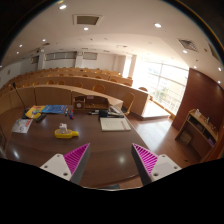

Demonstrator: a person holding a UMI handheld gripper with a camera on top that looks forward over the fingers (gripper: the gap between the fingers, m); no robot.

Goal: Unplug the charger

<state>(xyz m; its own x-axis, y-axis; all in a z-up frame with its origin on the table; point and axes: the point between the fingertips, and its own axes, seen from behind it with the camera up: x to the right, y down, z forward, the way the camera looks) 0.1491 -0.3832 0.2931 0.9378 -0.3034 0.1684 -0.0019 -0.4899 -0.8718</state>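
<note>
- Gripper (112, 162) spread wide; magenta pads (75, 157) face each other across a bare gap, holding and touching nothing.
- Fingers hang above a dark brown table (100, 140).
- On the table beyond the fingers: yellow object (66, 131), blue item (50, 110), white paper (115, 124), another sheet (22, 126).
- Charger: cannot pick it out among these items.
- Room: curved rows of wooden desks (70, 82), bright windows (160, 85), wooden shelf unit (197, 128), ceiling lights (157, 25).
- Tabletop ahead between the fingers is bare; table's far edge meets an open floor aisle.
</note>
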